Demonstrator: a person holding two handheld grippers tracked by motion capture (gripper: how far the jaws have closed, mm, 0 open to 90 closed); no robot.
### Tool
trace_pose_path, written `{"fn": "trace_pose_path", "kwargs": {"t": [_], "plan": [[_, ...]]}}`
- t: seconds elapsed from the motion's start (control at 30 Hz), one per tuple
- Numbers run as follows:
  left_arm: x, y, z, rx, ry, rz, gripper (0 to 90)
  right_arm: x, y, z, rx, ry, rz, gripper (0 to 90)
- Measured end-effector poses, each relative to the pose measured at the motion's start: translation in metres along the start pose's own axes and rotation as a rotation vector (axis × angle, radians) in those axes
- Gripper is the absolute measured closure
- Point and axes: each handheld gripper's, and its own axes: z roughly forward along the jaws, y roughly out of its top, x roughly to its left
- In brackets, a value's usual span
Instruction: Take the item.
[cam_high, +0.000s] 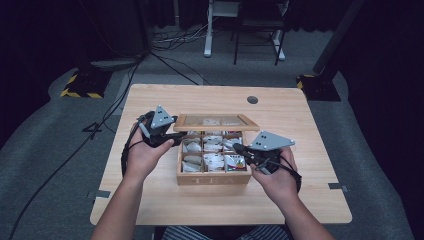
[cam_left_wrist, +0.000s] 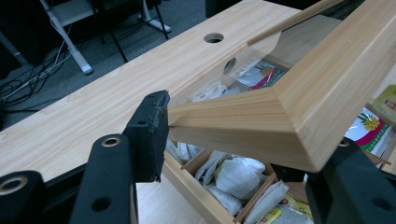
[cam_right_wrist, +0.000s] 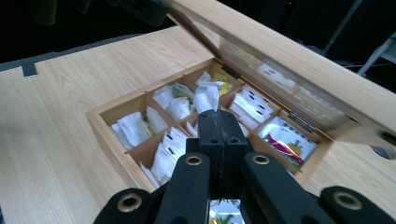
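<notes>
A wooden tea box (cam_high: 214, 179) sits mid-table, its compartments full of tea bags. Its glass-paned lid (cam_high: 216, 121) stands half raised. My left gripper (cam_high: 178, 134) is shut on the lid's left front corner. In the left gripper view that gripper (cam_left_wrist: 252, 126) has the lid frame (cam_left_wrist: 289, 107) between its jaws, one pad (cam_left_wrist: 152, 135) against the edge. My right gripper (cam_high: 241, 150) hovers over the box's right side, shut on a white tea bag (cam_right_wrist: 207, 99) that sticks out past its closed tips (cam_right_wrist: 217, 116) above the compartments (cam_right_wrist: 163, 107).
A cable hole (cam_high: 252, 99) lies in the table's far right part. Grey tape tabs (cam_high: 101, 194) mark the table's side edges. Beyond the table are chair and desk legs (cam_high: 207, 35) and floor cables. Bare tabletop (cam_high: 150, 200) surrounds the box.
</notes>
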Motion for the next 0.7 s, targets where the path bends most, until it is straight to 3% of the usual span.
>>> {"fn": "trace_pose_path", "kwargs": {"t": [0.7], "plan": [[0.0, 0.0, 0.0, -0.001, 0.004, -0.002, 46.3, -0.037, -0.025, -0.036, 0.013, -0.127, 0.071, 90.0]]}}
